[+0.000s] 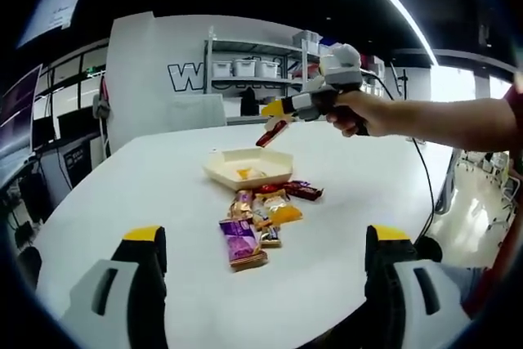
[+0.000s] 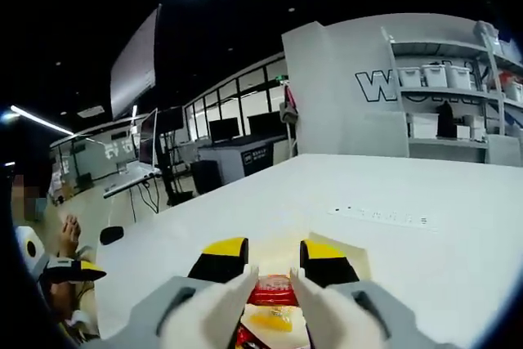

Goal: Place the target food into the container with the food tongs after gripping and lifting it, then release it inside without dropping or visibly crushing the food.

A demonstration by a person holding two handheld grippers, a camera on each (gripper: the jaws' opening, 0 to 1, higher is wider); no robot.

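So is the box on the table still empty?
No, the cream container already has a yellow snack lying inside it in the left gripper view.

Partial "WOR" on white wall (image 1: 184, 76)

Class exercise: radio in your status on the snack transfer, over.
Right gripper shut on red snack packet, above container. Left gripper open, idle. Path unobstructed.

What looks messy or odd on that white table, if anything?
Nothing is spilled or damaged. The wrapped snacks lie in a loose, overlapping heap beside the container, not lined up. The right gripper holds a red packet tilted in the air above that container.
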